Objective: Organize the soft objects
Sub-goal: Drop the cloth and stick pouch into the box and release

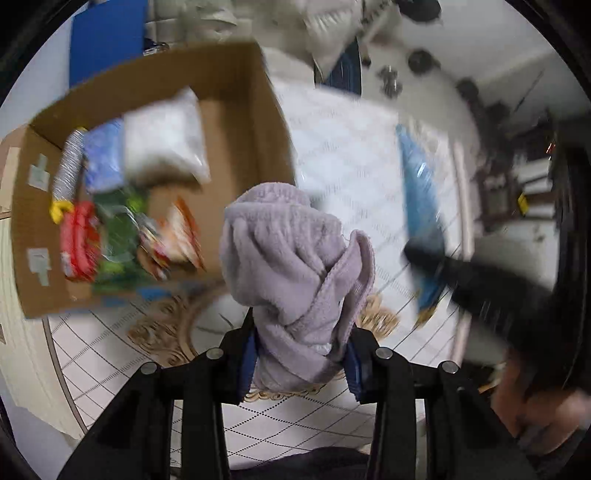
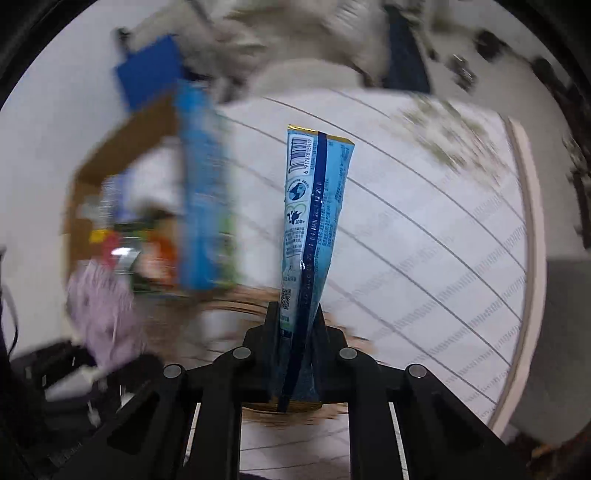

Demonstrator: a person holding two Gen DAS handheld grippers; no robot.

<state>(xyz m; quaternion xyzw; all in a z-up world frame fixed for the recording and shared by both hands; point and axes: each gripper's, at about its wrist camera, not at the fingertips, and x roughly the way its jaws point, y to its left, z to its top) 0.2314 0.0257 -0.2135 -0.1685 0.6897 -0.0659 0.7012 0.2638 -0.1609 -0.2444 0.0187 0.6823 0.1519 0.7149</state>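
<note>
My left gripper (image 1: 301,350) is shut on a bunched lilac towel (image 1: 295,266) and holds it up to the right of an open cardboard box (image 1: 243,122). The box holds a white soft pack (image 1: 166,140), a blue pack (image 1: 103,158), a red pack (image 1: 79,240) and other wrapped items. My right gripper (image 2: 295,332) is shut on a light blue snack packet (image 2: 310,221) that stands upright between its fingers. In the left wrist view the right gripper (image 1: 424,254) and its blue packet (image 1: 421,195) show blurred at right. The towel (image 2: 103,310) shows blurred in the right wrist view.
A white quilted mat with a grid pattern (image 1: 351,155) lies right of the box on a tiled floor with a gold ornament (image 1: 162,328). A blue panel (image 1: 107,40) and pale bedding (image 1: 332,26) are behind. Both views are motion-blurred.
</note>
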